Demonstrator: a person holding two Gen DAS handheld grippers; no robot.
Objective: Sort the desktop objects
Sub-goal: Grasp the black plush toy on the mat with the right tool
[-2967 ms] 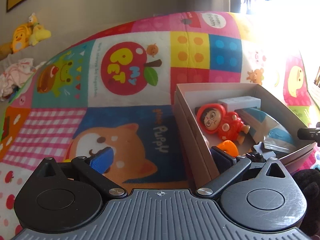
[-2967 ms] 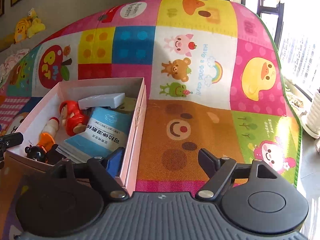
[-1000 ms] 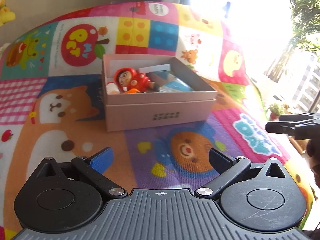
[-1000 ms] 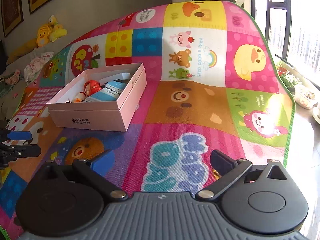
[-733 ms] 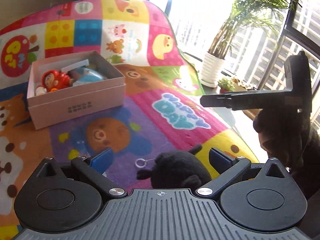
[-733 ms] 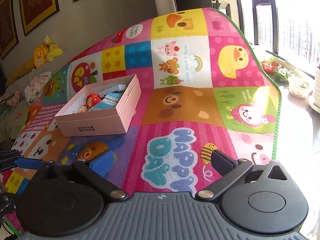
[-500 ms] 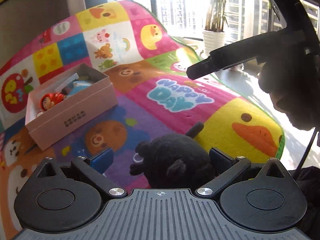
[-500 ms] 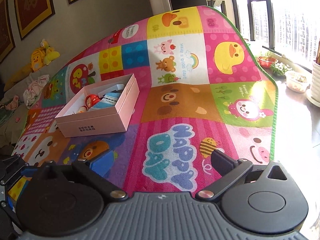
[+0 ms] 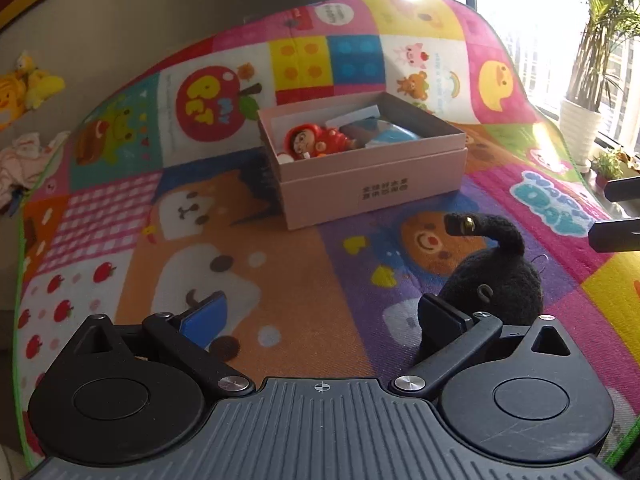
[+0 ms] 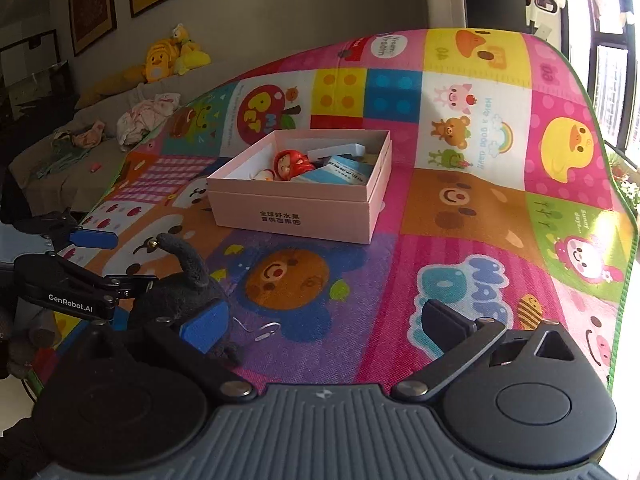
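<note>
A: From the left wrist view, the left claw is hanging released over the colourful cartoon-patterned play mat, jaws spread wide with nothing between them. The black fuzzy plush toy with a curled tail is sitting on the mat at the near right, just beyond the right finger; I cannot tell whether it is touching.

B: And the pink open cardboard box?

A: It is lying farther off, well apart from the plush, already holding a red hooded doll figure, a light blue packet and a white flat item I cannot identify.

B: How is the plush going to handle?

A: Judging by its look, light, soft and squashy, so it is likely compressing under the pads rather than slipping. The round body seems the safest hold; the thin tail would probably be flopping about.

B: The right wrist view?

A: The right claw is also standing released and empty. The plush is at the near left, partly behind the blue-padded left finger, with the left claw's black arm reaching in beside it. A small metal ring on a cord is lying on the mat close to the plush.

B: Anything hidden?

A: The plush's underside and face are out of sight in both views, the box's near wall is covering part of its contents, and window glare is washing out the far right.
</note>
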